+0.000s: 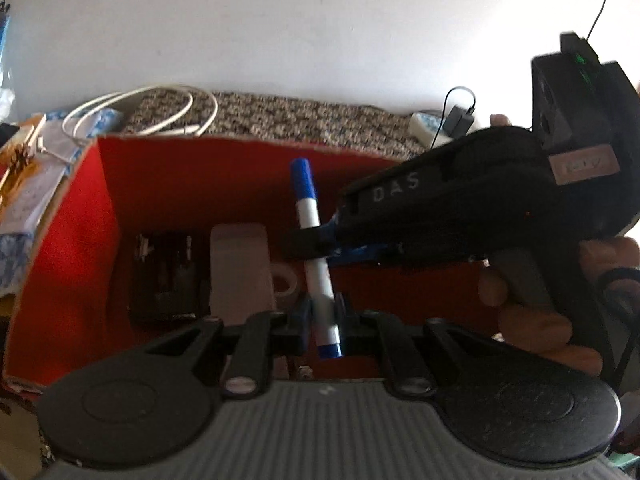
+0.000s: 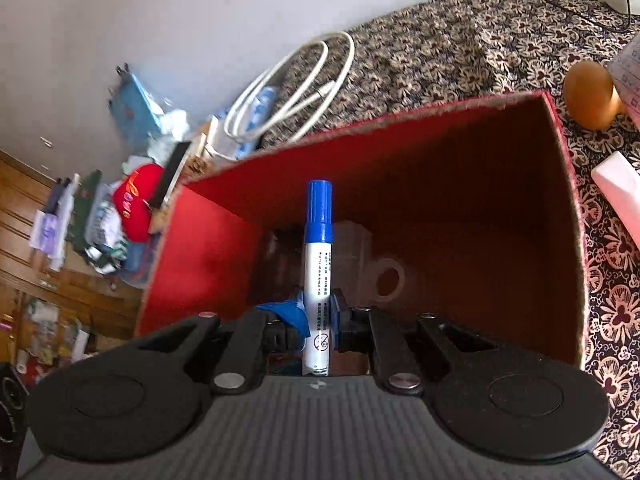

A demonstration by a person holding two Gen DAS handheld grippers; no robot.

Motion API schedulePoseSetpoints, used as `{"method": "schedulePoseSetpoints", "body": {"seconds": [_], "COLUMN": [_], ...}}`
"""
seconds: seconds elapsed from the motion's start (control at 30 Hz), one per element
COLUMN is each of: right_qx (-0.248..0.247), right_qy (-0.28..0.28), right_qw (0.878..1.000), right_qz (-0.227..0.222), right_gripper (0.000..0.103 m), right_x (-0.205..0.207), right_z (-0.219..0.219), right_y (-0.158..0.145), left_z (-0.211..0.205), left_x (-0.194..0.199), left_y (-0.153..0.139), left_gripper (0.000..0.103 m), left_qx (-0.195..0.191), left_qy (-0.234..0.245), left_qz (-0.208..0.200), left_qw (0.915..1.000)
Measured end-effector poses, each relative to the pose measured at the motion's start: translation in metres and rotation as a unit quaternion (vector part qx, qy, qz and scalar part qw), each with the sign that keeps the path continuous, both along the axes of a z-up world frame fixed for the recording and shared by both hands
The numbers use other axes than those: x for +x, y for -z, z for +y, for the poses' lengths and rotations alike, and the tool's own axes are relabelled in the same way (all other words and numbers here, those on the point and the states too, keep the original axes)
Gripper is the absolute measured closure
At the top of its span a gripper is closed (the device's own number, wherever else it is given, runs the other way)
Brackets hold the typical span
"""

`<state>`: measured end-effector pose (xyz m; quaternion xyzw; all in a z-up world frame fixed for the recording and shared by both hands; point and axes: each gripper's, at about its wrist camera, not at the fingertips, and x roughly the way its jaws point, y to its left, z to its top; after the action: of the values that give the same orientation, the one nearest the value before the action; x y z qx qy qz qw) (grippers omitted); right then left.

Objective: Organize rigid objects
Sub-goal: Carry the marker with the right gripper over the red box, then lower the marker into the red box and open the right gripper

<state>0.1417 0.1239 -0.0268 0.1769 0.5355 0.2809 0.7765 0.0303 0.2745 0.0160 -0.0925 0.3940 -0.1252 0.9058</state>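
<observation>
Right gripper (image 2: 318, 322) clamped on a blue-capped white marker (image 2: 317, 264), cap pointing away from the camera, barrel upright between the blue pads. Marker sits over the open red box (image 2: 480, 184). Box floor holds a dark object, a translucent block and a clear tape roll (image 2: 386, 280). White cable (image 2: 288, 92) coiled on the patterned cloth (image 2: 460, 40) behind the box.
</observation>
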Motion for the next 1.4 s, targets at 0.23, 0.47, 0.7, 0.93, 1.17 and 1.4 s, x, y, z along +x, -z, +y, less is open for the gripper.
{"method": "schedulePoseSetpoints", "body": {"seconds": [0.23, 0.47, 0.7, 0.93, 1.17, 1.4], "right_qx": [-0.037, -0.030, -0.008, -0.001, -0.015, -0.049], "right_qy": [0.002, 0.013, 0.011, 0.009, 0.012, 0.023], "right_qw": [0.999, 0.999, 1.000, 1.000, 0.999, 0.997], "right_qz": [-0.001, -0.004, -0.008, -0.015, -0.029, -0.059], "right_gripper": [0.103, 0.103, 0.103, 0.103, 0.103, 0.100], "right_x": [-0.001, -0.002, -0.003, -0.005, -0.009, -0.015], "right_z": [0.000, -0.003, -0.005, -0.004, -0.002, 0.000], "right_y": [0.012, 0.012, 0.011, 0.010, 0.008, 0.003], "left_z": [0.007, 0.010, 0.006, 0.001, -0.007, -0.010], "left_x": [0.009, 0.015, 0.019, 0.017, 0.012, 0.002], "left_y": [0.008, 0.016, 0.025, 0.021, 0.018, 0.006], "left_gripper": [0.093, 0.093, 0.092, 0.092, 0.089, 0.055], "left_qx": [0.002, 0.008, 0.030, 0.050, 0.085, 0.115], "left_qy": [-0.009, -0.016, -0.022, -0.030, -0.040, -0.063], "left_qz": [0.016, 0.032, 0.049, 0.046, 0.049, 0.034], "left_qw": [0.9998, 0.9993, 0.9981, 0.9973, 0.9944, 0.9908]}}
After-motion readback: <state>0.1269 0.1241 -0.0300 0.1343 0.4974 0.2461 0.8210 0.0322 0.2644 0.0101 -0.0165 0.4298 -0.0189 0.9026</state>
